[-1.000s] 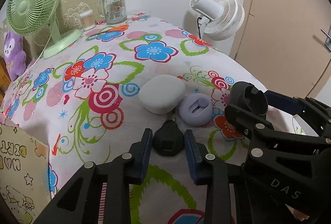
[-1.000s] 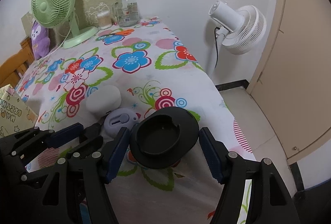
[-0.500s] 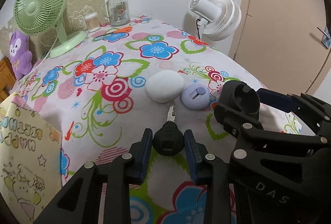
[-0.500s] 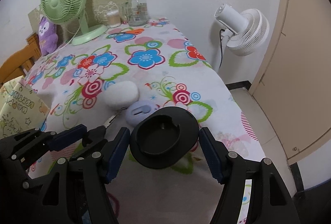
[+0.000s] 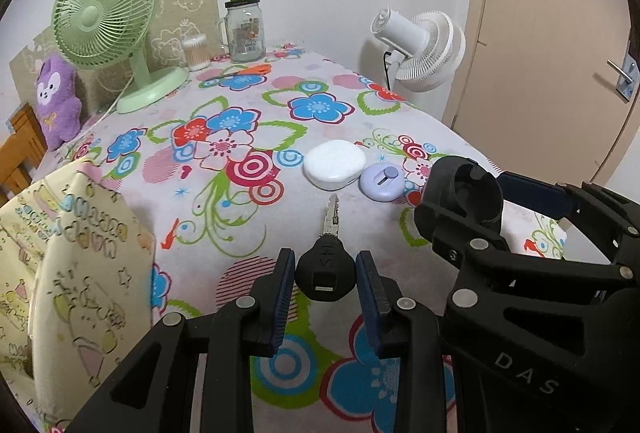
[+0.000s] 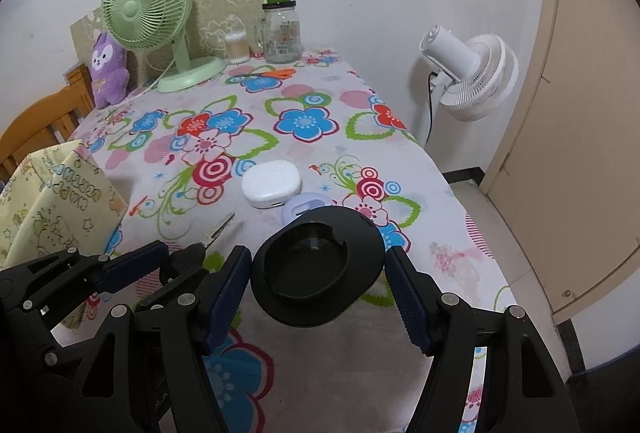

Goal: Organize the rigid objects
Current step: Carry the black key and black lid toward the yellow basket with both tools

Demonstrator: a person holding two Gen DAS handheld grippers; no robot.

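Observation:
My left gripper [image 5: 325, 283] is shut on the black head of a key [image 5: 326, 271], whose metal blade points away over the floral tablecloth. My right gripper [image 6: 316, 273] is shut on a black round holder [image 6: 318, 267] with a hollow centre, held above the cloth. In the left wrist view that holder [image 5: 464, 193] sits to the right, with the right gripper behind it. A white rounded case [image 5: 334, 164] and a small lilac round case [image 5: 382, 182] lie on the table beyond both grippers. The key's blade [image 6: 220, 229] shows at left in the right wrist view.
A yellow patterned gift bag [image 5: 60, 257] stands at the near left. At the far end are a green desk fan [image 5: 108, 17], a glass jar with green lid [image 5: 244, 29], a cotton-swab tub [image 5: 196, 53] and a purple plush [image 5: 56, 97]. A white floor fan [image 6: 468, 73] stands beyond the table's right edge.
Both grippers have drawn back and risen with the key and the black holder; the white and lilac cases now lie farther off, and the gift bag has come into view.

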